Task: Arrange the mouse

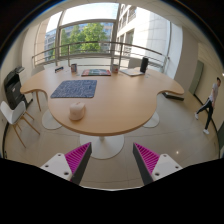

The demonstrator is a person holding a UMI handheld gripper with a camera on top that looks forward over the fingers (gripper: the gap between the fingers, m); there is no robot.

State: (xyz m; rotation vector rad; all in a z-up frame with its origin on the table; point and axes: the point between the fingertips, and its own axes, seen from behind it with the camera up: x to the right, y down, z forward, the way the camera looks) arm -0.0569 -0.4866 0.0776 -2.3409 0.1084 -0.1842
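Note:
A round wooden table stands well ahead of me. On its left part lies a dark blue mouse mat. Just in front of the mat, near the table's front edge, sits a small white thing that looks like the mouse. My gripper is held above the floor, short of the table, and is open. Its magenta pads stand wide apart with only floor between them.
At the table's far side are a flat book, two cups, and a black object. A chair stands at the left. A person walks at the right. The white table base is just ahead.

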